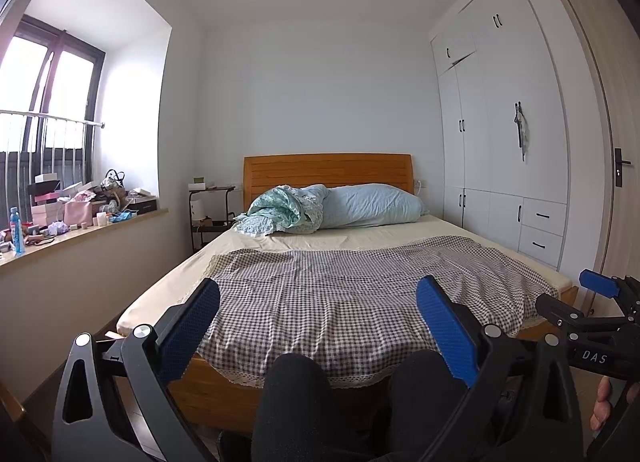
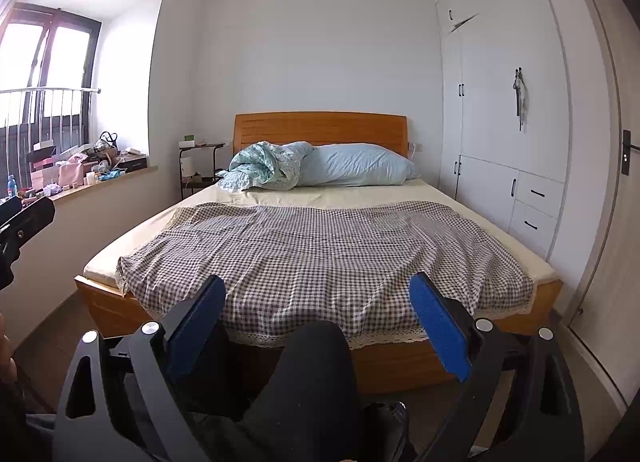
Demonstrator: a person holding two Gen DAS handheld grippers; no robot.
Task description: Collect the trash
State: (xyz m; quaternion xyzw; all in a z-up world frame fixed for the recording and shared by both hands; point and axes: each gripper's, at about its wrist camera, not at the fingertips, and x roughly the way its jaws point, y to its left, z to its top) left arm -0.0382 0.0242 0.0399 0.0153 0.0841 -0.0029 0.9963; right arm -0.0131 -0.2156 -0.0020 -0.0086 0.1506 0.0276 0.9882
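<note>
Trash, if any, is seen only among the cluttered boxes, bags and one blue plastic bottle (image 1: 16, 230) on the pale windowsill (image 1: 132, 220), well to the left of both tools. The left gripper (image 1: 318, 326), nearer the sill, and the right gripper (image 2: 316, 324) are held wide open and empty over the wooden bed with the checked cloth (image 2: 320, 246).

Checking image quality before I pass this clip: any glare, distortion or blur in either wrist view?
Left wrist view: the window is blown out white with pink fringing; fisheye bends the wardrobe and door edge; the bed is sharp. Right wrist view: same overexposed window, curved walls, dark corner vignetting; both grippers are in focus.
</note>
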